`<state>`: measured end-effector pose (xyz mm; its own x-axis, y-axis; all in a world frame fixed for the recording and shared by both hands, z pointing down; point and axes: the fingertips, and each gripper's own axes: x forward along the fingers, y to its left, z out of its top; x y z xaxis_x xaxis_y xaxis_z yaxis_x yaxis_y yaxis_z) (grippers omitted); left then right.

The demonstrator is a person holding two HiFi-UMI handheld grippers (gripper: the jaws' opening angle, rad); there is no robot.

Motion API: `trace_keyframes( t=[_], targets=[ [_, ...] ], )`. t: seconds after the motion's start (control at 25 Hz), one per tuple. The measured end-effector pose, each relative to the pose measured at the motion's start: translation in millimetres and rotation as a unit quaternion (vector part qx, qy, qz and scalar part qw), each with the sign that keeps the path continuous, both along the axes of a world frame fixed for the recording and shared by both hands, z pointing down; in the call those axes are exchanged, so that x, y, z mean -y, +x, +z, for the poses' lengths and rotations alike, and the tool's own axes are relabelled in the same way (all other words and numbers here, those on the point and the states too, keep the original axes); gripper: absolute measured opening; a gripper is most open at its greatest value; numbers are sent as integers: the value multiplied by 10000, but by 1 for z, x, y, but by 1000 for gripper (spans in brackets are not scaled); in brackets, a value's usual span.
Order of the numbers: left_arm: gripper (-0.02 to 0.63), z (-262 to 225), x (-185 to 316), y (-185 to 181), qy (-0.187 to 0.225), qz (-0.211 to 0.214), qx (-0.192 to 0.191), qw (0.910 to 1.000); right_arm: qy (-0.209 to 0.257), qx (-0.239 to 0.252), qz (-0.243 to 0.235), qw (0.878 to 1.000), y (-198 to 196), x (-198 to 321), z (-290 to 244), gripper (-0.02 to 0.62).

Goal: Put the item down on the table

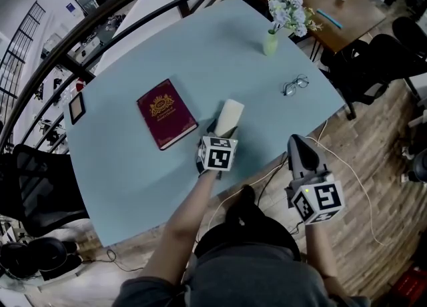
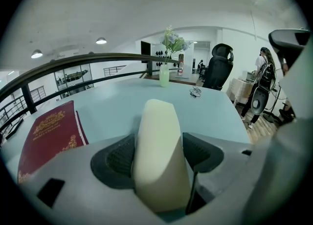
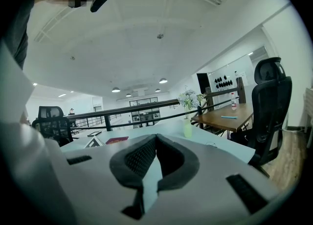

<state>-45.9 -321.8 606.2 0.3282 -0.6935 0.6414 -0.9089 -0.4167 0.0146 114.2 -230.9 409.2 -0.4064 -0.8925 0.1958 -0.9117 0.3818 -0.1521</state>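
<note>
Between the pads [image 2: 119,158] of the left gripper [image 2: 161,156] sits the item [image 2: 159,150], a pale cream, smooth-sided block with a rounded far end. The gripper is pinching it on its two long flanks, low down near its base, so most of its length juts forward past the jaws. That grip leaves the underside and the tip free, which suits setting it down flat. From the head view the item [image 1: 230,116] points toward 1 o'clock over the near middle of the light blue bench [image 1: 200,52]. The left gripper [image 1: 218,129] trails it at 7 o'clock. I cannot tell whether its underside is touching the surface or hanging just above it, so I judge the put-down as not yet finished. What seems left is a small lowering and then a spreading of the jaws.

At 9 o'clock from the item lies a dark red book [image 1: 166,113], close by but apart from it. The patch under the item itself is bare, so the spot looks well chosen. A pair of glasses [image 1: 295,85] rests at 2 o'clock, well apart. A pale green vase of flowers [image 1: 271,42] stands farther off at 1 o'clock, and a small dark frame [image 1: 77,107] lies at the bench's 9 o'clock edge.

The right gripper [image 1: 303,151] hangs off the bench's near edge at 4 o'clock from the item, over the wooden floor. Its own view shows the right gripper [image 3: 155,146] pressed together on nothing, seemingly parked clear of the work.
</note>
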Motion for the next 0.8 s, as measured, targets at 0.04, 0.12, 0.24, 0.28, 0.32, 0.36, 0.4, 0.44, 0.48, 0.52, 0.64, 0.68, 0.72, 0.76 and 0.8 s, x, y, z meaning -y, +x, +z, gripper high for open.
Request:
trace_keyframes(
  t=[0.04, 0.12, 0.24, 0.28, 0.32, 0.36, 0.4, 0.44, 0.48, 0.52, 0.64, 0.68, 0.72, 0.76, 0.8],
  targets=[
    [310, 2, 1, 1, -22, 8, 13, 10000, -2, 1, 1, 10000, 1, 0, 1, 3],
    [310, 5, 1, 3, -66, 27, 57, 10000, -10, -6, 5, 10000, 2, 0, 1, 3],
    [310, 8, 1, 2, -145, 19, 146, 9998, -7, 1, 6, 10000, 3, -1, -1, 3],
    [310, 8, 1, 2, -186, 4, 160, 9997, -2, 5, 5, 10000, 3, -1, -2, 3],
    [310, 9, 2, 2, -225, -8, 170, 9996, -1, 5, 6, 10000, 4, 0, -2, 3],
    [310, 9, 3, 2, -260, -17, 176, 9995, -3, 5, 6, 10000, 5, 1, -2, 3],
    [310, 10, 4, 2, -285, -21, 175, 9994, -6, 10, 4, 10000, 5, 2, -2, 3],
    [310, 11, 4, 2, -303, -21, 168, 9994, -8, 18, -1, 10000, 5, 3, -2, 3],
    [310, 11, 4, 2, -327, -16, 152, 9993, -8, 28, -8, 10000, 5, 3, -2, 3],
    [310, 12, 4, 2, -366, -6, 124, 9993, -6, 37, -16, 10000, 4, 3, -2, 3],
    [310, 12, 4, 4, -509, 27, 27, 9987, -11, 69, -42, 10000, 0, 3, -1, 3],
    [310, 12, 4, 4, -532, 30, 12, 9986, -21, 88, -50, 9999, -1, 3, -1, 3],
    [310, 12, 5, 4, -538, 29, 7, 9985, -30, 107, -58, 9999, -2, 3, -1, 3],
    [310, 12, 5, 4, -534, 26, 11, 9986, -33, 120, -62, 9999, -3, 3, -1, 3],
    [310, 12, 5, 4, -528, 23, 18, 9986, -29, 128, -63, 9999, -4, 3, -1, 3]
  ],
)
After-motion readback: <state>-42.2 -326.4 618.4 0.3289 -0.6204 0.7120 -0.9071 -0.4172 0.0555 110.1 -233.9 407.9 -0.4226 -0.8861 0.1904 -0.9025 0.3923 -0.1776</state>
